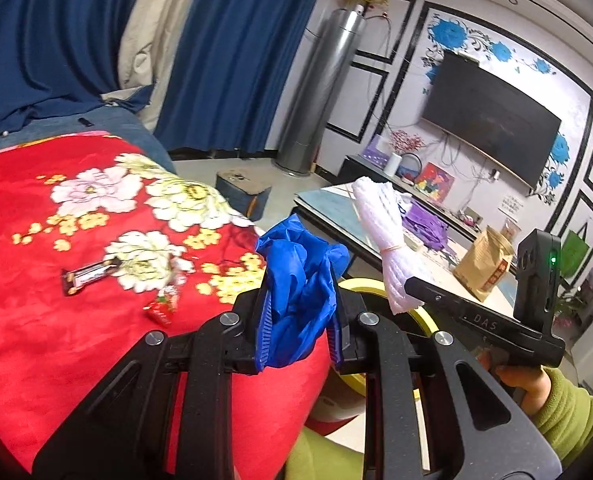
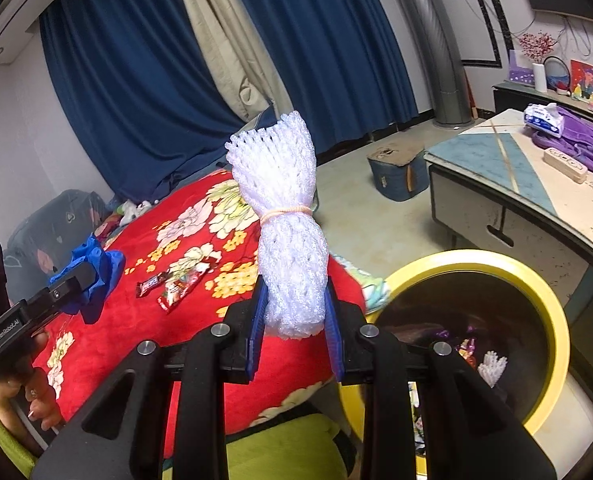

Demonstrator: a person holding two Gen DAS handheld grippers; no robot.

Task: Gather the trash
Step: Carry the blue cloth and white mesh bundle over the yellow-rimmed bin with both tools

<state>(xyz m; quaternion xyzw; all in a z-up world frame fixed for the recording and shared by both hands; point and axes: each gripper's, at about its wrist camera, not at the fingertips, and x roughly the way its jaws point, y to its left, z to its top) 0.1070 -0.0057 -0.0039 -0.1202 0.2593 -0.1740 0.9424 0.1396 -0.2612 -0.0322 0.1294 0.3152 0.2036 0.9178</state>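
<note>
"GenRobot.AI", seemingly, on left gripper (image 2: 86, 280)

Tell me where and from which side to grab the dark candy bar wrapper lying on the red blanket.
Pinch the dark candy bar wrapper across its narrow middle, coming down from above. It lies flat and long on the soft red blanket, so tongs closing across the short width should pinch it, clear of the red wrapper beside it.

One blue glove (image 1: 300, 292), one foam net bundle (image 2: 284, 232), two wrappers (image 2: 176, 284), one bin (image 2: 476, 264).
</note>
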